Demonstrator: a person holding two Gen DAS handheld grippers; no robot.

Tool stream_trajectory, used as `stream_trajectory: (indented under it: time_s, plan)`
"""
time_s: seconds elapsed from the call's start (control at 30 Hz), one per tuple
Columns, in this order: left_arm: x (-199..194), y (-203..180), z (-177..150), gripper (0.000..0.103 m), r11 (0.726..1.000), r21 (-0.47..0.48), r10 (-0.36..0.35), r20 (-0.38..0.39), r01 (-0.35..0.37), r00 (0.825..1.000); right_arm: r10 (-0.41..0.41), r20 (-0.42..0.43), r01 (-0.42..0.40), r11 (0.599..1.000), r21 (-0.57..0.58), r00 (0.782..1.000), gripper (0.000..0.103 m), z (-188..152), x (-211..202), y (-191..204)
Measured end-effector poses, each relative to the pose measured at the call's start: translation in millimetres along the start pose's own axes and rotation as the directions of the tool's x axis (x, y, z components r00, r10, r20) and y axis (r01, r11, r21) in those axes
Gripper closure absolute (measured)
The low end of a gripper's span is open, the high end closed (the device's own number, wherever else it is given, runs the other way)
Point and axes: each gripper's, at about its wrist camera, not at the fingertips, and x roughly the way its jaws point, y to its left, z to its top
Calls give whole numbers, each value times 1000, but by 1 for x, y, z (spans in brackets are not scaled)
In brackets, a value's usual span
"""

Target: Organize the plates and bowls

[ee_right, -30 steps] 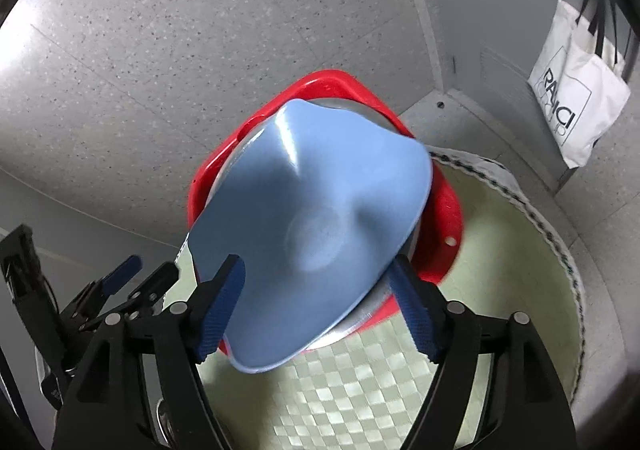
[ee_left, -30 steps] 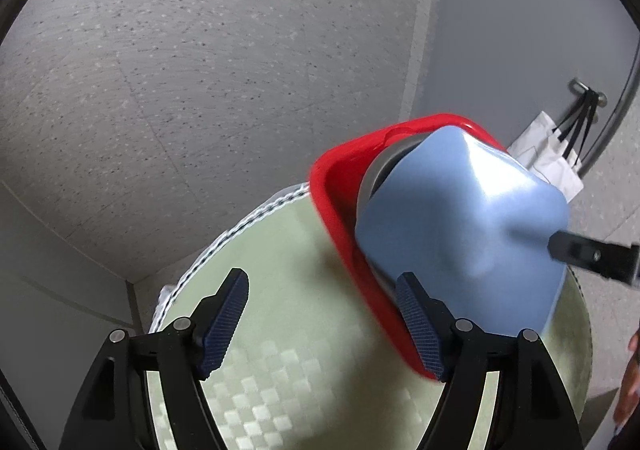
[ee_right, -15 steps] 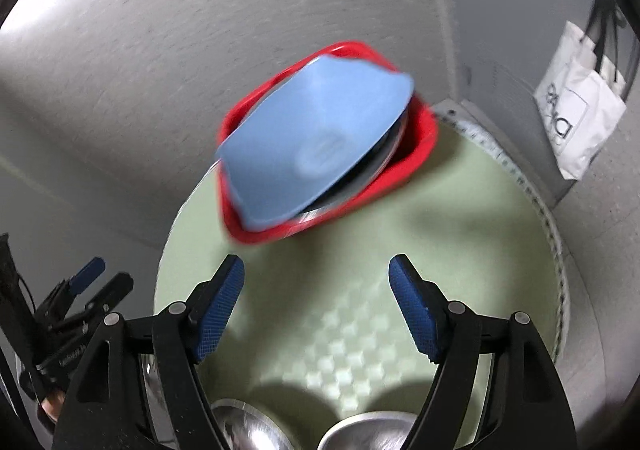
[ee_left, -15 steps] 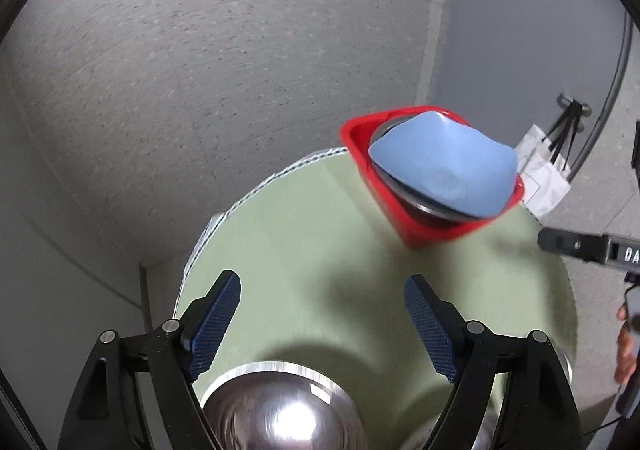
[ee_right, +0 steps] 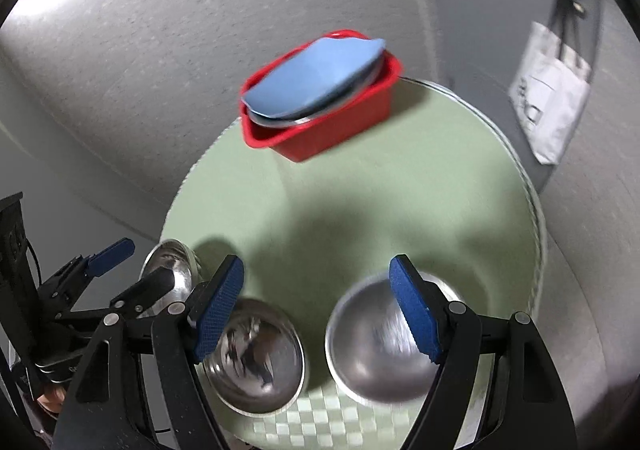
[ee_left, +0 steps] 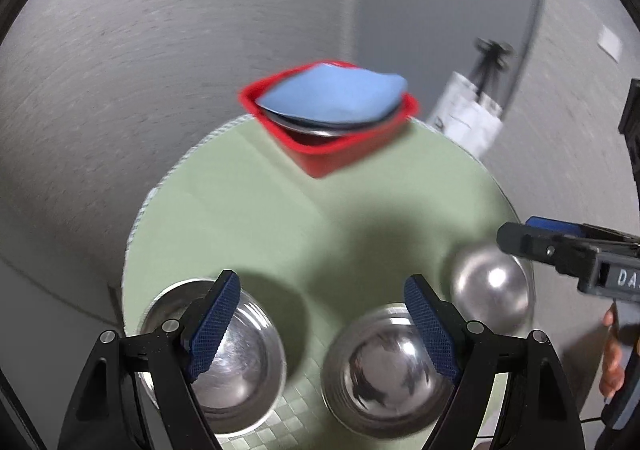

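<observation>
Bowls [ee_left: 236, 362] sat loose on near table [ee_left: 280, 218], bin [ee_right: 320, 130] far. Left gripper [ee_left: 324, 330] and right gripper [ee_right: 316, 310] gaped, empty. Risked slick steel slipping from pads.

Left claw [ee_left: 320, 320], right claw [ee_right: 316, 310] — both spread wide, empty, angled downward.

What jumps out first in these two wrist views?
The red tub at the far edge of the round green table, with a blue plate tilted on top of metal dishes. Near the cameras, three steel bowls sit below two open, empty tools: left tool, right tool.
</observation>
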Motion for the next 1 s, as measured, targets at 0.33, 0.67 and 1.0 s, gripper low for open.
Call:
stream_trajectory:
  time_s: [0.33, 0.67, 1.0]
  plan:
    - [6, -9, -35, 22, 981, 191, -26, -94, 43, 995, -90, -24, 92, 985, 146, 996, 26, -93, 0, 13]
    - [44, -8, -43, 28, 954, 299, 24, -156, 24, 987, -97, -43, 105, 944, 313, 994, 34, -133, 33, 12]
    - [75, -6, -35, 65, 943, 333, 38, -159, 17, 987, 33, -95, 7, 921, 388, 995, 88, -142, 64, -1]
